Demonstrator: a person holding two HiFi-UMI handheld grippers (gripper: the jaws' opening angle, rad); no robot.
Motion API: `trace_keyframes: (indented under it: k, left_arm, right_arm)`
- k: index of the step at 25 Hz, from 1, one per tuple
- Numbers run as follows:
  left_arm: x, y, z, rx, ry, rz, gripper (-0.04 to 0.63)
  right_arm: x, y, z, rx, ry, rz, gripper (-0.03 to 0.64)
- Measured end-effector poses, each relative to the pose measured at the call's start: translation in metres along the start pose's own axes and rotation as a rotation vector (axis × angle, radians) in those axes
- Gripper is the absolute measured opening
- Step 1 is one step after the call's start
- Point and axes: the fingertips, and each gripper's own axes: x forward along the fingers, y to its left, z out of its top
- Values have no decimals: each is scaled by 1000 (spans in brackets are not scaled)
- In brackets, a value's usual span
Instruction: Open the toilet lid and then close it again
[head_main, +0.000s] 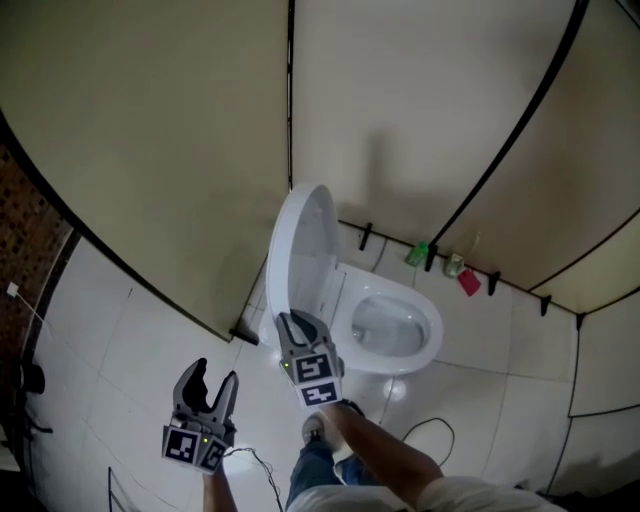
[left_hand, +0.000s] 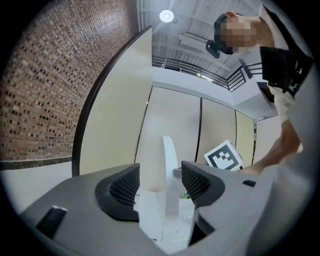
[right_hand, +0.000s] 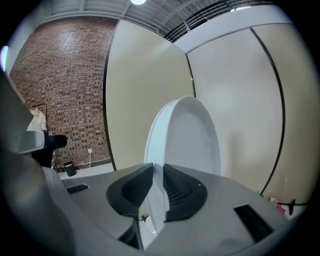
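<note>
lid (head_main: 305, 240): upright | left gripper (head_main: 213, 375): jaws apart, low beside toilet (head_main: 425, 340) | right gripper (head_main: 300, 322): jaws closed, at lid edge

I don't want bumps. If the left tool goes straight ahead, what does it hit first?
Probably the raised toilet lid, seen edge-on straight ahead of the left tool; how far is unclear.

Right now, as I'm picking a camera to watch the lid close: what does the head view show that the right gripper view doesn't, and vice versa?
Head view only: the inside of the toilet bowl, the person's shoe, and a green container on the floor. Right gripper view only: the ceiling, and the right gripper seen close up, its jaws shut with nothing gripped. Both: the toilet lid, raised upright.
</note>
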Motion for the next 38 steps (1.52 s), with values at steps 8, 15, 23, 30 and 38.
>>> trace_keyframes:
  k: [8, 15, 23, 30, 38]
  left_arm:
    - [6, -55, 34, 46, -23, -107, 258]
    - [20, -135, 53, 61, -25, -274, 258]
    - [42, -226, 44, 54, 67, -492, 258]
    - [50, -285, 22, 134, 158, -611, 258]
    - [51, -287, 11, 156, 178, -581, 255]
  right_arm:
    - [-76, -27, 19, -85, -51, 115, 101]
    - [-196, -62, 46, -280, -122, 274, 101]
    - [-297, -118, 40, -282, -115, 176, 101]
    - [-337, -144, 4, -224, -94, 70, 101]
    - [-353, -153, -1, -210, -83, 28, 101]
